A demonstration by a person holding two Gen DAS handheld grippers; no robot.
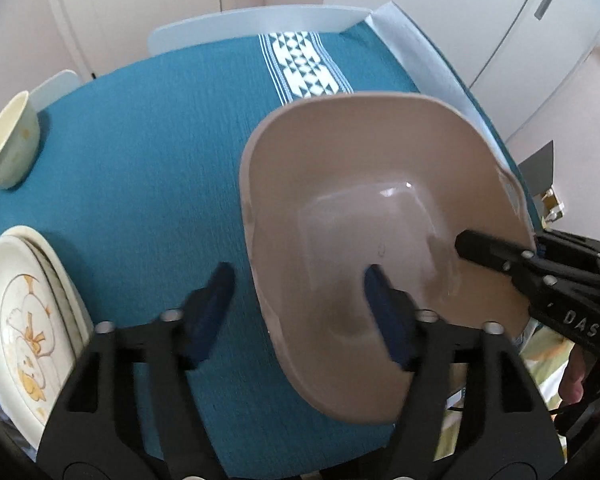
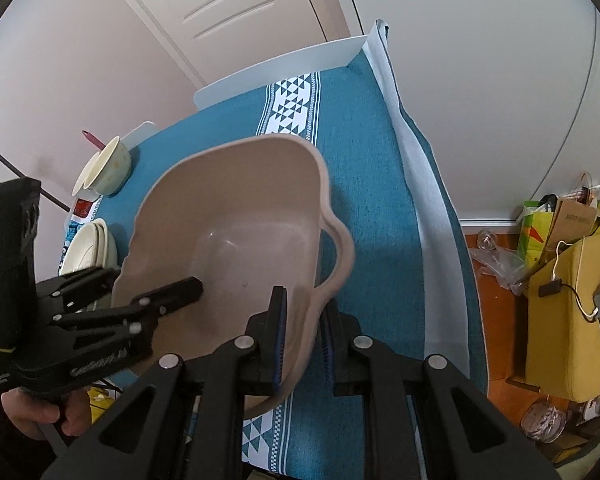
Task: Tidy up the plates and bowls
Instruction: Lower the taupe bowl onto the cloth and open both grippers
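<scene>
one basin, one bowl, stacked plates.

A white tabletop carries a teal woven cloth with a white band of dark triangle patterning running across its middle. Near the cloth's left edge stands a pale cream ceramic bowl. Closer in on the same side lies a stack of cream plates with a yellow cartoon print.
</scene>
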